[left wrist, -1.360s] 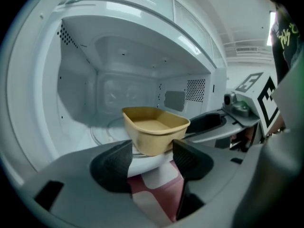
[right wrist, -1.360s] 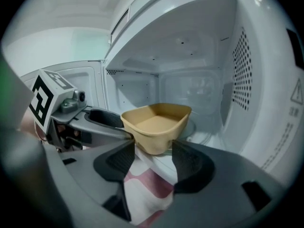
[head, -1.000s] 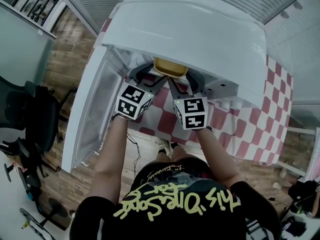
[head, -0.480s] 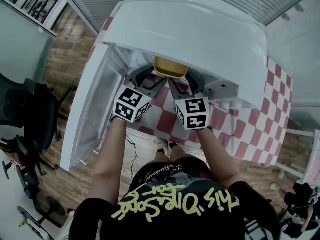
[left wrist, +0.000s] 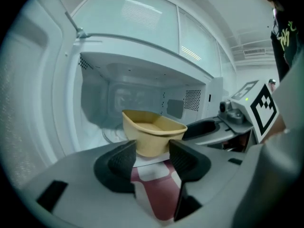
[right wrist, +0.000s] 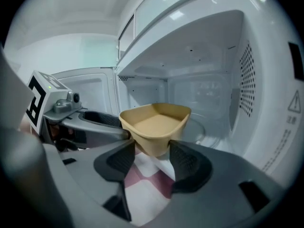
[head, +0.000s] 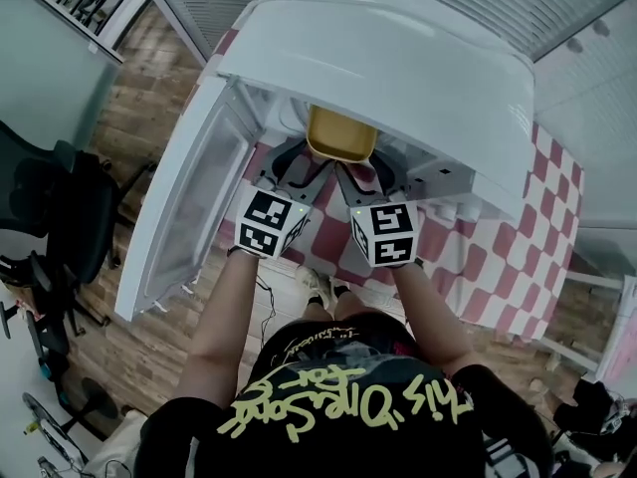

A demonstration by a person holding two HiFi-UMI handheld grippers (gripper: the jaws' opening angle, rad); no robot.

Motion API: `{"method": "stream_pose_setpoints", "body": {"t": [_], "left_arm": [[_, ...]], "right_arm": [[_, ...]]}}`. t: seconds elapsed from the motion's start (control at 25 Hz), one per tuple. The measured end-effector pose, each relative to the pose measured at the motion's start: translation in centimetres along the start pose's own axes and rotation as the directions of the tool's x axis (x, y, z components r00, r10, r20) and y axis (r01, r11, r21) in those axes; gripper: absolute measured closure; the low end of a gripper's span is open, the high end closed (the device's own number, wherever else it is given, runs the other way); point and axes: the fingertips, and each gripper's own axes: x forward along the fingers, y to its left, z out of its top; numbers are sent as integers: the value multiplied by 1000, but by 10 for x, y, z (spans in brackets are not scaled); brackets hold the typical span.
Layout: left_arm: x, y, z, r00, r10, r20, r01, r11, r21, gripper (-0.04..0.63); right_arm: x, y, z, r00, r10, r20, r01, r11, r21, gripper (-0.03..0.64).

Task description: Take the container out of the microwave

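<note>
Here the container (right wrist: 156,122) is clasped by the right hand-held gripper (right wrist: 152,160) at the microwave (head: 398,68) mouth, the left hand-held gripper (left wrist: 152,158) being closed around it.

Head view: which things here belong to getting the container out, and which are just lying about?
Job:
container
microwave
its open door
left gripper, jaws closing, container between them
right gripper

Lying about:
checkered cloth
office chair
</note>
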Motion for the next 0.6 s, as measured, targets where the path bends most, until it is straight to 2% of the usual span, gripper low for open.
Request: {"method": "stream_pose_setpoints", "body": {"t": [0.08,0.28,0.6], "left_arm": [[-5,-1,1,1000,21,-6,-21,1000,8,373],[-19,-5,-2,997,72,-15,-72,997,-36,374],[-47,-21,-4,987,156,-37,-158,985,-62,374]], "right_arm": [[-2,4,0,1000,17,0,-17,1000,-6,383],[-10,15,2,998,57,-3,-58,998,-32,387],[-30,33,0,989,148,-23,-149,987,-61,388]]}}
